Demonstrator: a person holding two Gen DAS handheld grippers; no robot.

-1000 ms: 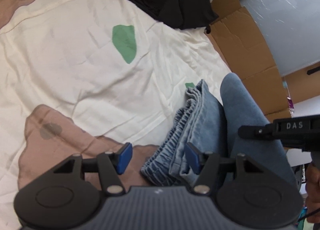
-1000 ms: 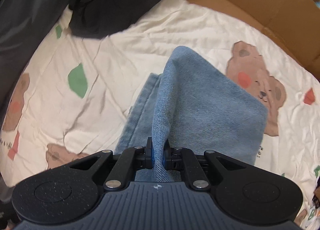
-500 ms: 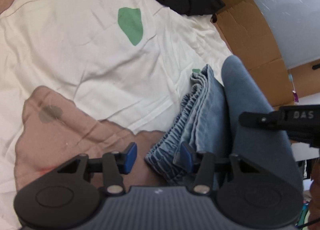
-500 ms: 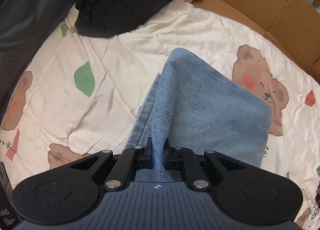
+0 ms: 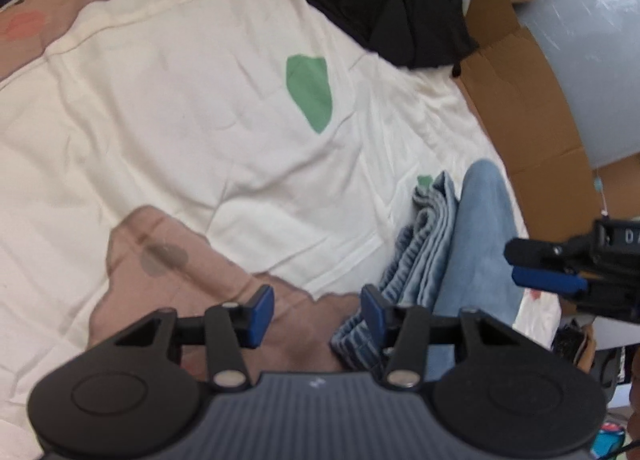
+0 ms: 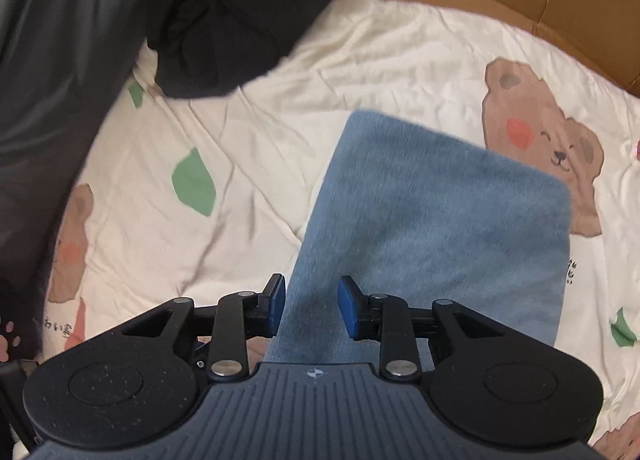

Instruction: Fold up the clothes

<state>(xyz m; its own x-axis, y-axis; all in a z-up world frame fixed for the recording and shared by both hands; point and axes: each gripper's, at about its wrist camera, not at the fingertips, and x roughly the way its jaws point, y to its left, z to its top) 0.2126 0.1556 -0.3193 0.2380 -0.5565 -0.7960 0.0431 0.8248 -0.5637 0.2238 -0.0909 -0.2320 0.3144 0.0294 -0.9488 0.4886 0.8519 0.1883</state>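
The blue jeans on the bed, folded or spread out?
Folded: the blue jeans lie as a compact rectangle, stacked layers at the waistband edge.

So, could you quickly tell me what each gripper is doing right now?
Left gripper: open, holding nothing; the folded jeans lie beside its right finger.
Right gripper: jaws opening, pads off the jeans beneath them.

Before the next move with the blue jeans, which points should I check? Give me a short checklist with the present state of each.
1. Right gripper releasing the jeans: ok, jaws opening, pads off the denim that lies between them.
2. Left gripper free: ok, open, nothing between its pads.
3. Jeans lying folded on the bedsheet: ok.
4. Layered waistband edge aligned: cannot tell.
5. Black garment apart from the jeans: ok.
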